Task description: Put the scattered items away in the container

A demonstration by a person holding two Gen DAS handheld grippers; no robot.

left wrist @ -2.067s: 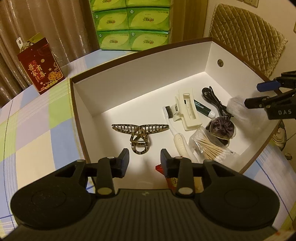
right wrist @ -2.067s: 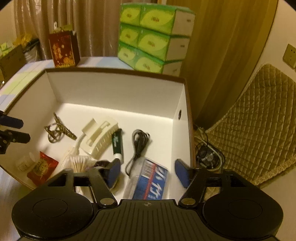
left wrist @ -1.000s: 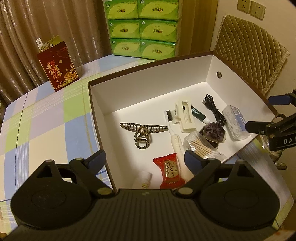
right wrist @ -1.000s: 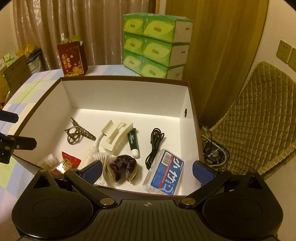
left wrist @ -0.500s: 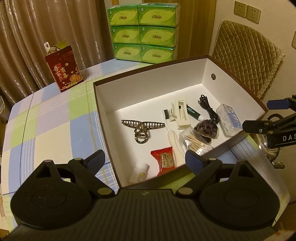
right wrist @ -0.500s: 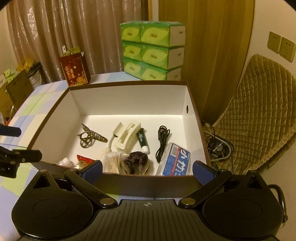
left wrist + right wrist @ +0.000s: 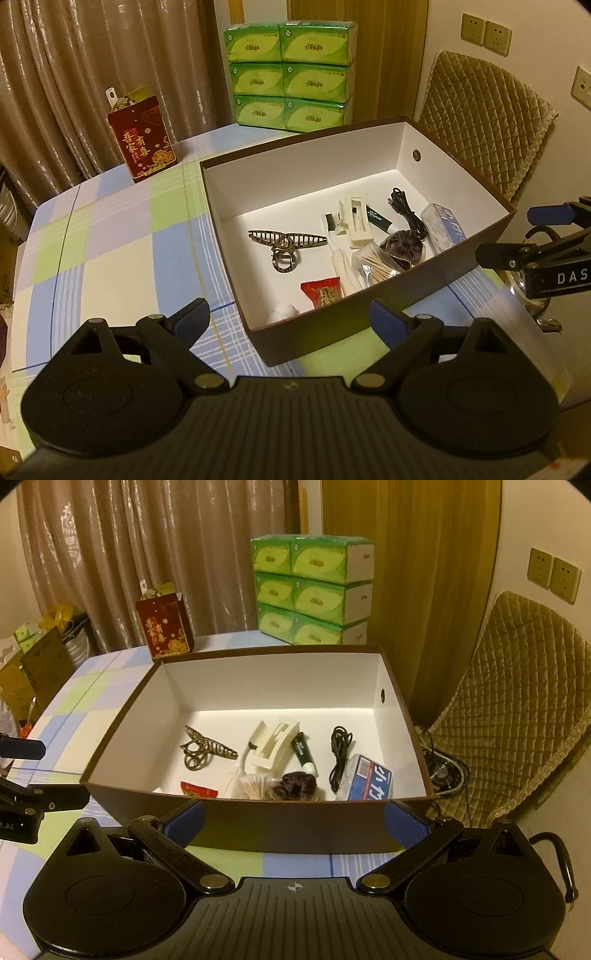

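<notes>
Hovering released and empty near the box (image 7: 373, 317), left gripper (image 7: 291, 319) and right gripper (image 7: 293, 821) risk little beyond nudging its near wall, with hair claw (image 7: 286, 243), cable (image 7: 340, 753) and other items lying inside.

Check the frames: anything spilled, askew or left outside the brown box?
Nothing stands out. The brown white-lined cardboard box sits upright, the tortoiseshell hair claw and black coiled cable lie inside, and both open grippers are empty.
</notes>
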